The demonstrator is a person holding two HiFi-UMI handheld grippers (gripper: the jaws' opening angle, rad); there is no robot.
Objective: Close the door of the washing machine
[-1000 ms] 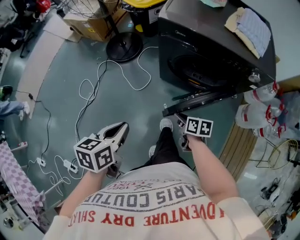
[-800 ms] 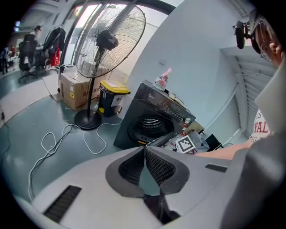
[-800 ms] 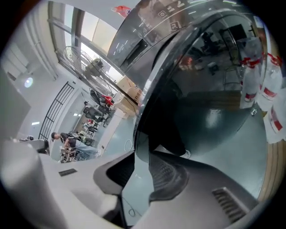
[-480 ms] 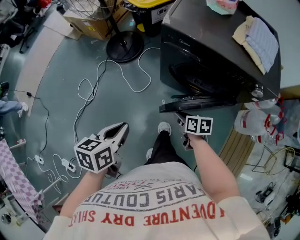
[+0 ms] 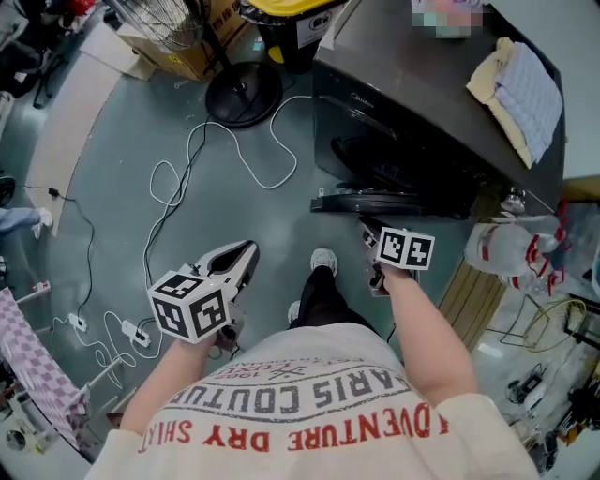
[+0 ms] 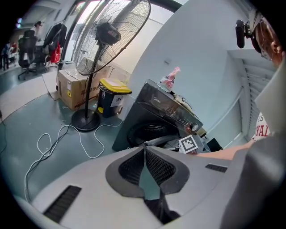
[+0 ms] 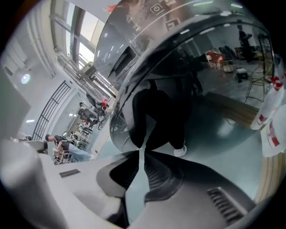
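Note:
The dark washing machine (image 5: 422, 103) stands at the upper right of the head view, its round door (image 5: 375, 202) hanging partly open and seen edge-on. My right gripper (image 5: 367, 225) is right at the door's outer face. In the right gripper view the glossy door glass (image 7: 178, 80) fills the picture just past the right gripper (image 7: 142, 152). Its jaws have just been closing and now meet at the tips with nothing between them. My left gripper (image 5: 246, 251) hangs over the floor, away from the machine. It is shut and empty; the left gripper (image 6: 144, 148) faces the machine (image 6: 156, 109).
A fan's round base (image 5: 242, 94) and a looping white cable (image 5: 187, 178) lie on the floor left of the machine. Cardboard boxes (image 5: 178, 47) and a yellow-lidded bin (image 5: 291, 23) stand behind. Plastic bottles (image 5: 511, 248) sit to the right. A cloth (image 5: 530, 80) lies on the machine's top.
The door has swung nearer the machine's front, with my right gripper moving along behind it. My left gripper has kept its place in the picture.

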